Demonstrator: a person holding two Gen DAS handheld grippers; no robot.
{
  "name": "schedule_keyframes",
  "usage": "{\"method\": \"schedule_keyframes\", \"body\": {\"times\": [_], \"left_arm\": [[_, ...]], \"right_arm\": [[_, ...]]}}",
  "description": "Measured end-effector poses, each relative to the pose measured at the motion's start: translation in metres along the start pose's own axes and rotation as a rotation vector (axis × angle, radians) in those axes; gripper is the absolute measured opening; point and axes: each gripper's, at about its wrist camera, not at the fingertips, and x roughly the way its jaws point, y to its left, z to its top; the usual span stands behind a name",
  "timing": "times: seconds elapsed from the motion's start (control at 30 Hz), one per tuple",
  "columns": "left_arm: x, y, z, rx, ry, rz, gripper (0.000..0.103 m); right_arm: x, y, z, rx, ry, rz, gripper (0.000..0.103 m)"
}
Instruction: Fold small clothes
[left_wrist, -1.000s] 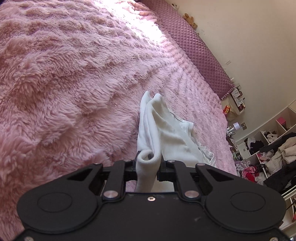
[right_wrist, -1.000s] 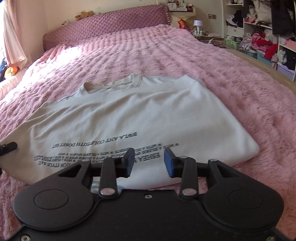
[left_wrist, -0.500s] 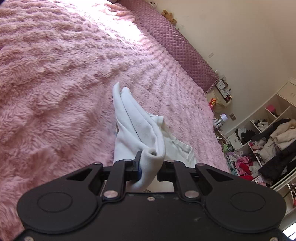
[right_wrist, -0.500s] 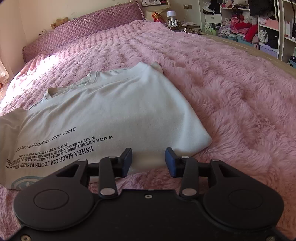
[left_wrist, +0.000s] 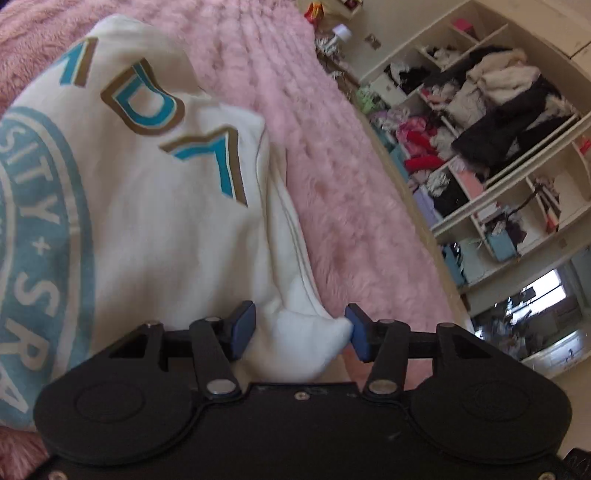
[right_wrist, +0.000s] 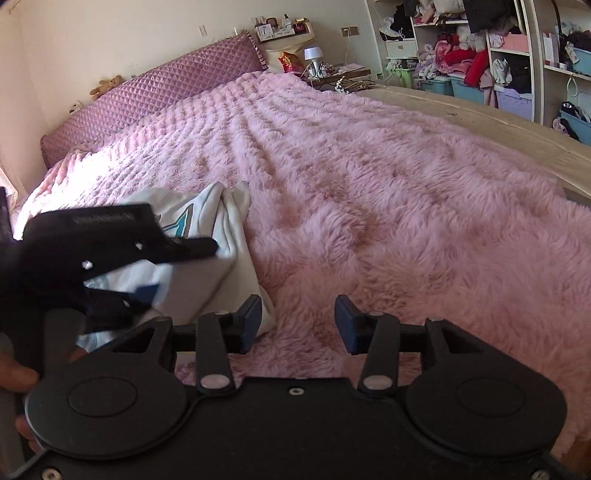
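Softly bunched white shirt — fluffy pink blanket beneath.

The white T-shirt with teal print lies folded on the pink blanket.

A bed is carrying everything, and a fluffy pink blanket is covering its top. A folded white shirt is lying directly on that blanket, toward the left.

Fluffy pink bedspread, quilted purple headboard, cluttered open shelves, cream wall
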Motion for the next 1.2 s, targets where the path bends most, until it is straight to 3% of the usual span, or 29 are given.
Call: {"method": "schedule_keyframes", "body": {"times": [0.07, 0.13, 0.17, 0.23, 0.3, 0.4, 0.47, 0.5, 0.57, 0.67, 0.8, 0.93, 1.0, 1.07, 1.2], "left_arm": [[-0.015, -0.008, -0.001, 0.079, -0.038, -0.019, 0.053], [-0.043, -0.003, 0.007, 0.056, -0.066, -0.083, 0.056], [-0.057, 0.002, 0.010, 0.051, -0.095, -0.087, 0.062], [-0.092, 0.017, 0.014, 0.037, -0.174, -0.026, 0.066], [-0.118, 0.041, 0.019, -0.011, -0.218, 0.032, 0.066], [-0.139, 0.090, 0.020, -0.152, -0.223, 0.126, 0.066], [-0.145, 0.115, 0.017, -0.238, -0.211, 0.150, 0.066], [-0.147, 0.125, 0.014, -0.278, -0.208, 0.158, 0.066], [-0.148, 0.133, 0.008, -0.316, -0.199, 0.165, 0.066], [-0.149, 0.133, 0.004, -0.311, -0.194, 0.155, 0.066], [-0.133, 0.131, -0.001, -0.259, -0.136, 0.161, 0.067], [-0.125, 0.136, 0.003, -0.234, -0.110, 0.158, 0.069], [-0.126, 0.137, 0.014, -0.232, -0.102, 0.139, 0.069], [-0.127, 0.140, 0.026, -0.221, -0.116, 0.124, 0.069], [-0.109, 0.148, 0.069, -0.185, -0.147, 0.145, 0.069]], "right_arm": [[-0.003, -0.001, 0.000, 0.006, -0.006, 0.027, 0.044], [-0.005, -0.001, 0.004, 0.041, -0.025, 0.087, 0.044], [-0.002, -0.001, 0.006, 0.080, -0.023, 0.140, 0.044], [0.008, 0.001, 0.007, 0.132, 0.001, 0.200, 0.044], [0.018, 0.006, 0.007, 0.148, 0.022, 0.202, 0.044], [0.041, 0.012, 0.006, 0.213, 0.059, 0.253, 0.044], [0.056, 0.014, 0.007, 0.247, 0.073, 0.268, 0.044], [0.063, 0.017, 0.008, 0.254, 0.083, 0.252, 0.037], [0.064, 0.021, 0.013, 0.272, 0.076, 0.236, 0.010], [0.041, 0.019, 0.023, 0.272, -0.010, 0.265, 0.005], [0.053, 0.006, 0.005, 0.265, 0.064, 0.186, 0.005], [0.067, -0.013, -0.012, 0.379, 0.104, 0.226, 0.006], [0.064, -0.013, -0.004, 0.365, 0.117, 0.248, 0.013], [0.058, -0.008, 0.013, 0.334, 0.107, 0.248, 0.030], [0.072, 0.020, 0.061, 0.158, 0.023, 0.272, 0.033]]}}
